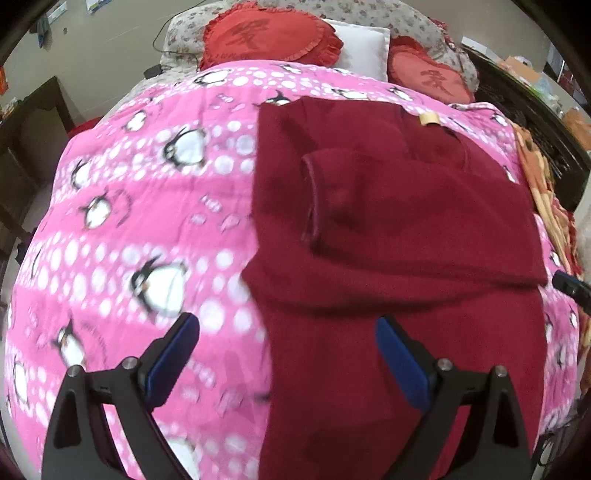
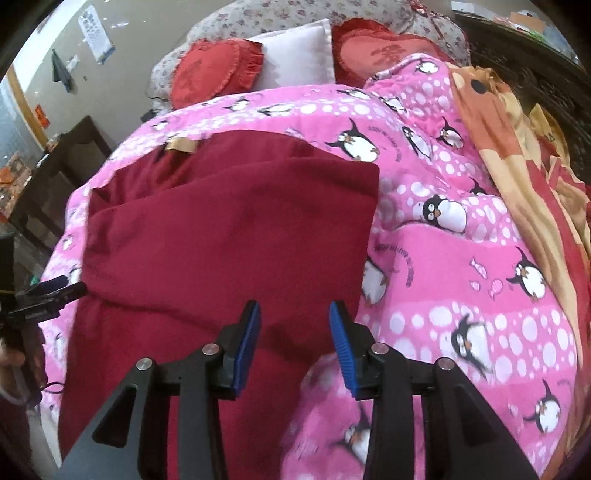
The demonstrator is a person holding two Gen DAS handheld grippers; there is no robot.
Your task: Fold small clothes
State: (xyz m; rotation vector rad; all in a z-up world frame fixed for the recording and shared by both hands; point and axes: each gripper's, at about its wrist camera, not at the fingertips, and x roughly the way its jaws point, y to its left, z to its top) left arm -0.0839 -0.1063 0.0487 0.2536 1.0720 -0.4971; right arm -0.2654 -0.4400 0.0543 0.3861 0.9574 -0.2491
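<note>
A dark red garment lies flat on a pink penguin quilt, with one sleeve folded across its body and a tan neck label at the far end. My left gripper is open and empty, hovering over the garment's near left edge. In the right wrist view the garment fills the left half, and the label shows at the far end. My right gripper is open and empty above the garment's near right edge. The left gripper's tip shows at the left edge of that view.
Red heart cushions and a white pillow lie at the head of the bed. An orange patterned blanket is bunched along the right side. Dark furniture stands on the left, and a dark headboard on the right.
</note>
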